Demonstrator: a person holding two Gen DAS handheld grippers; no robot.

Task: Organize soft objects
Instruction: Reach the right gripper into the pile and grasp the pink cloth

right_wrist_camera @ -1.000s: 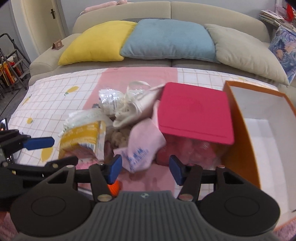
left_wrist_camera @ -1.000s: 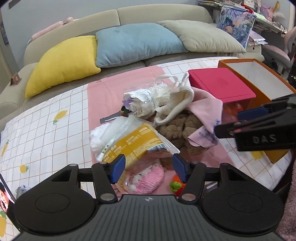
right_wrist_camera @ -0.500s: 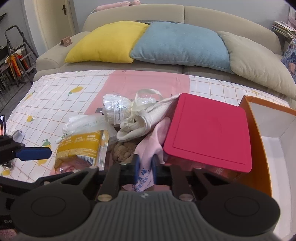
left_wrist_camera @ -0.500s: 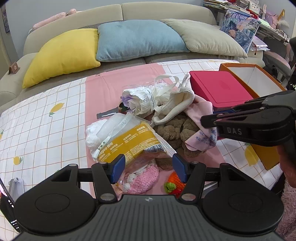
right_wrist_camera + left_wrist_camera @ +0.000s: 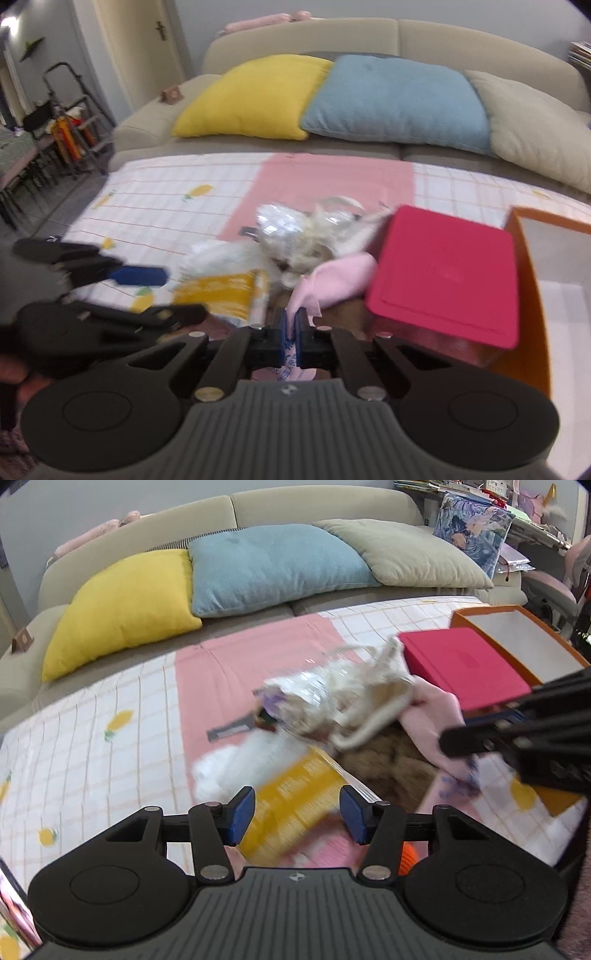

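A heap of soft things lies on the pink mat: a yellow plastic packet (image 5: pixel 291 805), a white cloth bag with handles (image 5: pixel 369 701), a brown plush toy (image 5: pixel 391 760) and a pink cloth (image 5: pixel 436 716). My right gripper (image 5: pixel 290 332) is shut on the pink cloth (image 5: pixel 332 277) and lifts its near end off the heap. It shows in the left wrist view (image 5: pixel 458 742) too. My left gripper (image 5: pixel 297 816) is open and empty, just above the yellow packet (image 5: pixel 221 291).
A red lidded box (image 5: pixel 443 273) stands right of the heap. An open orange box (image 5: pixel 524 258) is beyond it at the right edge. A sofa with yellow, blue and beige cushions (image 5: pixel 269 561) runs along the back. The checked cloth (image 5: pixel 92 746) lies to the left.
My right gripper closed on the pink cloth and has pulled it up and back. My left gripper moved a little forward over the yellow packet and stayed open.
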